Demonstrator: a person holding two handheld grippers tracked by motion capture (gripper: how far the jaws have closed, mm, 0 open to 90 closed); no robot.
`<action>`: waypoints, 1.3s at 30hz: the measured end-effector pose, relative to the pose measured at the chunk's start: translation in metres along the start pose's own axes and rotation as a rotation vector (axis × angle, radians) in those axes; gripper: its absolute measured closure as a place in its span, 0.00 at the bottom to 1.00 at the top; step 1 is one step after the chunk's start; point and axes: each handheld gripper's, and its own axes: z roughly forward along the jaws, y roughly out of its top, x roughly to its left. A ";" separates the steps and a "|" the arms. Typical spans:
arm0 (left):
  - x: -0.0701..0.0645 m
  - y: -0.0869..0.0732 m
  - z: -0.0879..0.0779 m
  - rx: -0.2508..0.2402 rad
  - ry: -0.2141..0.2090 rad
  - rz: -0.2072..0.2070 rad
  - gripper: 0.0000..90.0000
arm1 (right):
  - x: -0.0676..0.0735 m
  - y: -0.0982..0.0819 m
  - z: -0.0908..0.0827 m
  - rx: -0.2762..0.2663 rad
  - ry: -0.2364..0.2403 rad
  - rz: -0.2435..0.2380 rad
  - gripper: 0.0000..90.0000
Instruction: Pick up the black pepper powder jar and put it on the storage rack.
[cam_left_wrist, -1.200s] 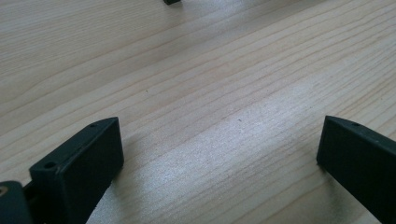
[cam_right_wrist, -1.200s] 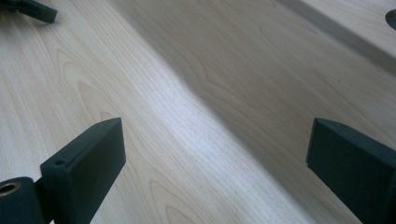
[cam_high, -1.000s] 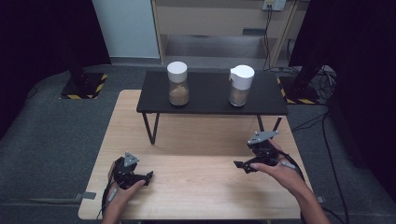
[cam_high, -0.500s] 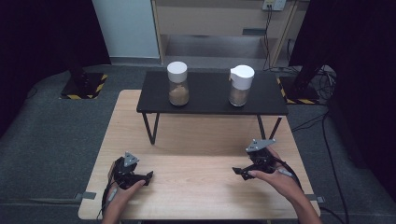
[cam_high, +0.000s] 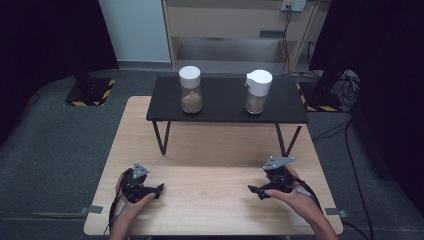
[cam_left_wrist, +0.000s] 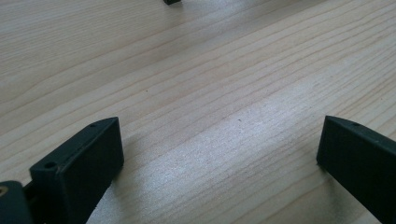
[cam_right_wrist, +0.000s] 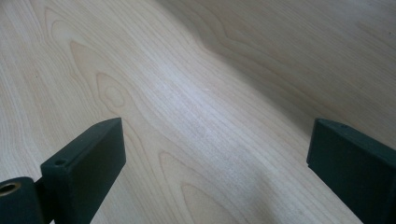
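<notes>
Two jars (cam_high: 190, 90) stand on the black shelf (cam_high: 225, 107), well apart from me; my left gripper (cam_high: 158, 189) and right gripper (cam_high: 254, 190) rest low on the worktop (cam_high: 210, 200), jaws spread, likely ready to reach

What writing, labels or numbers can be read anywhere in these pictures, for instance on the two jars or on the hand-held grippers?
None can be read. The left jar and the right jar on the black shelf show no label. The left gripper and right gripper carry no visible marking. The floor's yellow-black stripes are a pattern, not text.
</notes>
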 end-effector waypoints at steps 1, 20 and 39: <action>0.000 0.000 0.000 0.000 0.000 0.000 0.00 | 0.000 -0.001 0.001 0.001 0.000 -0.001 0.06; 0.000 0.000 0.000 0.001 -0.001 0.001 0.00 | 0.010 -0.020 0.011 -0.003 0.001 0.007 0.05; -0.001 0.000 0.000 0.000 -0.003 0.004 0.00 | 0.026 -0.034 0.026 0.000 0.011 -0.015 0.05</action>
